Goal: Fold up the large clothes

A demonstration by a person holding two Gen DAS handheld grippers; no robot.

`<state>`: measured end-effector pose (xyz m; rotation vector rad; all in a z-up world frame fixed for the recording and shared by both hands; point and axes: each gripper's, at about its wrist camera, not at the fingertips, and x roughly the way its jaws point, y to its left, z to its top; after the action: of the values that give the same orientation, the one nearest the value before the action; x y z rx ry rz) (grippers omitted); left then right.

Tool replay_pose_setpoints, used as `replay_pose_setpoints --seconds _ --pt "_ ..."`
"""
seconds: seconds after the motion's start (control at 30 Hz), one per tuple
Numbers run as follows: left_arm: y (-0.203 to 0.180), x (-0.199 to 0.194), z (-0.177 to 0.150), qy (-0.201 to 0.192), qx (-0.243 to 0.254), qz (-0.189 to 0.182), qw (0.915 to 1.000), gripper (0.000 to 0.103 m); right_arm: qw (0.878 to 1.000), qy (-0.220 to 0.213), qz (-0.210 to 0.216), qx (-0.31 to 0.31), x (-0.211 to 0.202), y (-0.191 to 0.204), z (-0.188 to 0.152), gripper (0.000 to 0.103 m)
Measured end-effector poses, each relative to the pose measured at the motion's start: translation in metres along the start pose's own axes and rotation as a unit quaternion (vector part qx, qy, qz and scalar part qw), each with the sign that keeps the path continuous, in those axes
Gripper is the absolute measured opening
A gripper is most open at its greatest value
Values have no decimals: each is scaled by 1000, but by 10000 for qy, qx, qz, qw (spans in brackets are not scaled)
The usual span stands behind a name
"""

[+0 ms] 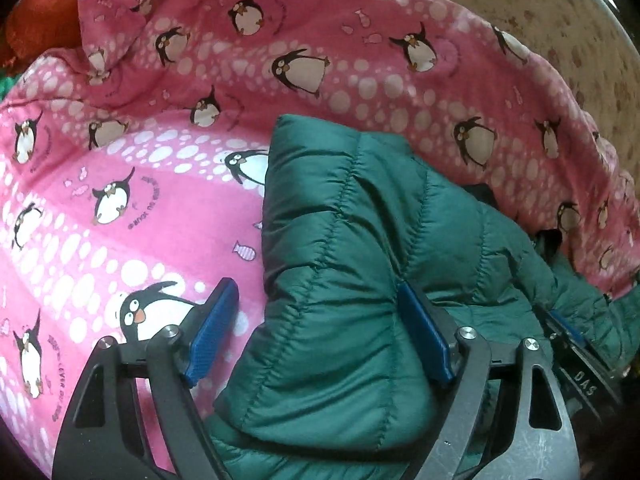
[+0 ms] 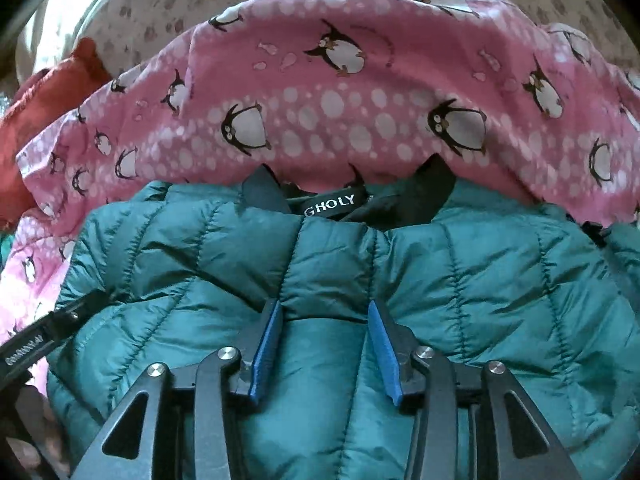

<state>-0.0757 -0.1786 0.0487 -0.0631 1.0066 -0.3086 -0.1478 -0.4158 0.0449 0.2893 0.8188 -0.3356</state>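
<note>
Red cloth [image 2: 44,92] far left, half under pink penguin sheet [image 1: 120,208]. Green puffer jacket [image 2: 460,280] folded on sheet, collar with black label [image 2: 330,201] at far edge. Left gripper [image 1: 316,322] wide open, straddling jacket's left edge, pads not pressing. Right gripper [image 2: 326,350] part open over jacket middle, fabric between pads, no clamp. Paw-print cover [image 1: 560,20] behind, far right.
</note>
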Motion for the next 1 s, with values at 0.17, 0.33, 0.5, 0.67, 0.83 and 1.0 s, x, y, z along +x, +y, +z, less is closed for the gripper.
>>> replay_pose_setpoints --seconds 0.17,0.33,0.5,0.67,0.83,1.0 --pt "-2 0 -4 -98 21 78 9999 84 10000 -17 6 -15 -26 -2 5 42" --pt "-6 0 -5 -194 73 191 9996 84 9984 -335 -412 176 -60 -28 3 42" --pt "-9 -1 -6 -261 160 279 9991 87 9945 -45 -937 455 -49 -65 -9 43" --pt "-13 -2 -6 -339 254 388 9983 88 9951 -12 -809 569 -35 -74 -16 43" --pt "-11 -17 -6 -368 232 333 9985 87 9949 -31 -785 634 -48 -73 -17 43" --pt "-21 -52 -5 -576 287 73 9979 87 9949 -497 -686 543 -93 -64 -18 43"
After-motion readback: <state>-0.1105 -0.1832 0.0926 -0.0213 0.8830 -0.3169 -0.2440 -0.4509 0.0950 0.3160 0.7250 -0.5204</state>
